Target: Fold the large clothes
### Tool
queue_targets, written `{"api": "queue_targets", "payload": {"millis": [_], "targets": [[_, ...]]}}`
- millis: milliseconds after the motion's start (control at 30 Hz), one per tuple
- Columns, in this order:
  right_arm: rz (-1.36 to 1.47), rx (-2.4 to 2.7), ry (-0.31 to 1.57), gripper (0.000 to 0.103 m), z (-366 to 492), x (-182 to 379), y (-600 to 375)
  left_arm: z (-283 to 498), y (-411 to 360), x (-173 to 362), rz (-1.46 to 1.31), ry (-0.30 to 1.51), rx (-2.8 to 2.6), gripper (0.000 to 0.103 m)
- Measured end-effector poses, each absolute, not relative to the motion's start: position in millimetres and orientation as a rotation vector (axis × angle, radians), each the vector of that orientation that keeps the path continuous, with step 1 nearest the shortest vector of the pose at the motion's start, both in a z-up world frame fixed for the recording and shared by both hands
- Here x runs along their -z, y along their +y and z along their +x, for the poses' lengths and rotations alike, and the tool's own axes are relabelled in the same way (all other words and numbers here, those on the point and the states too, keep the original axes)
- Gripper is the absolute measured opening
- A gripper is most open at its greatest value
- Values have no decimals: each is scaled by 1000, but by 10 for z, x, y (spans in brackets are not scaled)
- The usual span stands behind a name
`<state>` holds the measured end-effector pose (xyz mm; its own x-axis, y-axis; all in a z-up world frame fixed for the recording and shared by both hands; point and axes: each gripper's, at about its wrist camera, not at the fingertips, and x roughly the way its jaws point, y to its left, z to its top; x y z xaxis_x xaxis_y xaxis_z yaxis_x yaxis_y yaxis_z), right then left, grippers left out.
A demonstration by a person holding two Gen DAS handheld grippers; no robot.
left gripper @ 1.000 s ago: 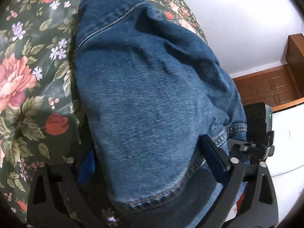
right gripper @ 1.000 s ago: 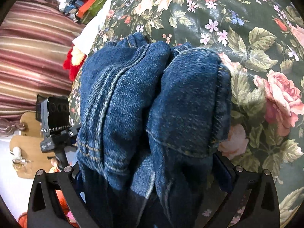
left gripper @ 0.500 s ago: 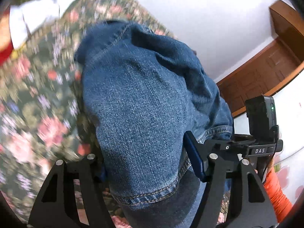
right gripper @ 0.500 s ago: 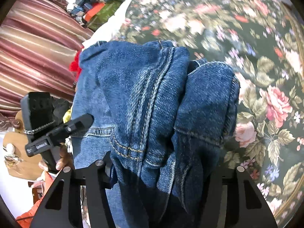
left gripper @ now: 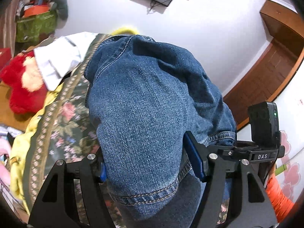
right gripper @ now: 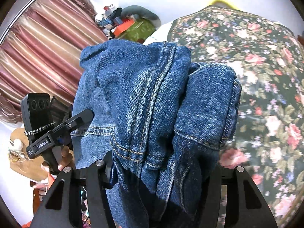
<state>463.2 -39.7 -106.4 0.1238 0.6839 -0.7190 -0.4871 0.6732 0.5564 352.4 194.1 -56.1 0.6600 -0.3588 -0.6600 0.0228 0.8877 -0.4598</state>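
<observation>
A thick blue denim garment (left gripper: 144,114) fills the middle of both wrist views, bunched and lifted off the floral bedspread (left gripper: 70,125). My left gripper (left gripper: 150,169) is shut on a folded hem of it, blue pads pressing both sides. My right gripper (right gripper: 163,171) is shut on another thick bundle of the denim garment (right gripper: 152,104) with seams and stitching showing. The far end of the cloth still trails toward the bedspread (right gripper: 256,66). In the right wrist view the left gripper's body (right gripper: 47,129) shows at left, held by a hand.
A red plush toy (left gripper: 22,83) and a white cloth (left gripper: 60,58) lie at the bed's far edge. A green bag (left gripper: 34,26) with clutter stands by the white wall. Striped curtains (right gripper: 38,57) hang at left, and wooden panelling (left gripper: 269,72) is at right.
Both grippers closed onto the denim and rose with it, pulling the bundle up off the bed. The views tilted up, so the wall, curtains and clutter came into sight.
</observation>
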Motion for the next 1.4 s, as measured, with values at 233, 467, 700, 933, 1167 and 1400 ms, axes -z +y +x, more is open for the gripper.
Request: {"api": "queue_targets", "payload": {"millis": [233,467,700,933,1167,1400], "targets": [[259,-858,1293,55,4584,1685,22,3432,2241,1241,-459,946,154,67],[209,-797,1503,55,4641,2724,329,3412,2363,2154,-443,1084,67,67],[128,-823,1518,64,4726,2711,366,3221,2461,2218,-412,1020,63,69],[-115,-801,1352,66,4591,2131,273,3178,2518,1663,-133,890,-60,69],[-167,-771,1101,77,4616,1722,551,3789,2632,1776,-56,914,-96,69],[-313,-694,1143,77,4790,2364,916,4315,2649,2211,-127,982,-149,78]]}}
